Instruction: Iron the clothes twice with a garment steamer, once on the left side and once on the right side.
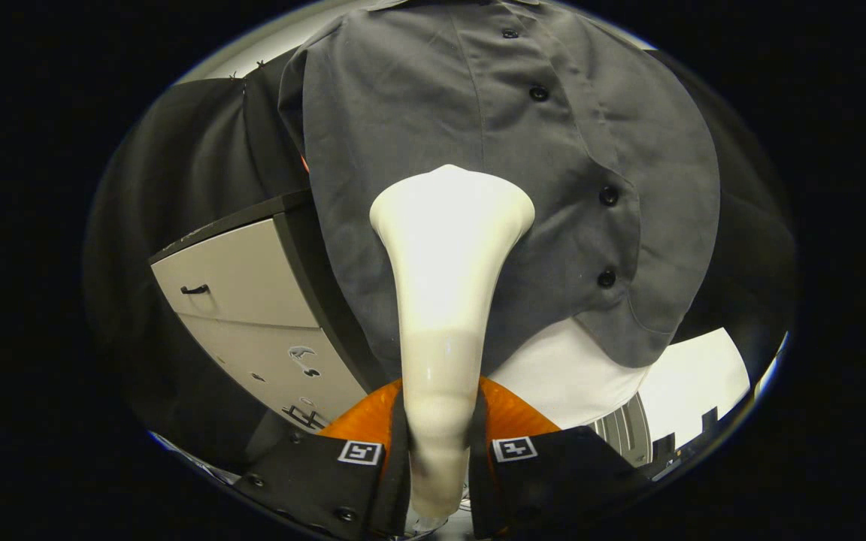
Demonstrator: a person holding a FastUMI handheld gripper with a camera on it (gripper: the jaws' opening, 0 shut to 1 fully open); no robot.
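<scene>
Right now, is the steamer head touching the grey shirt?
Cannot tell. In the gripper view the steamer, clamped between both fingers, overlaps the grey shirt, but no contact or gap shows plainly.

The collar of the grey shirt [478, 113] is cut off above. Its lower middle is hidden behind the white steamer [444, 285], whose handle end is concealed between the fingers [373, 458]. The steamer's face cannot be seen.

Pale drawer cabinet [241, 300] – dark top, small black handle [195, 289], black cloth behind
</scene>
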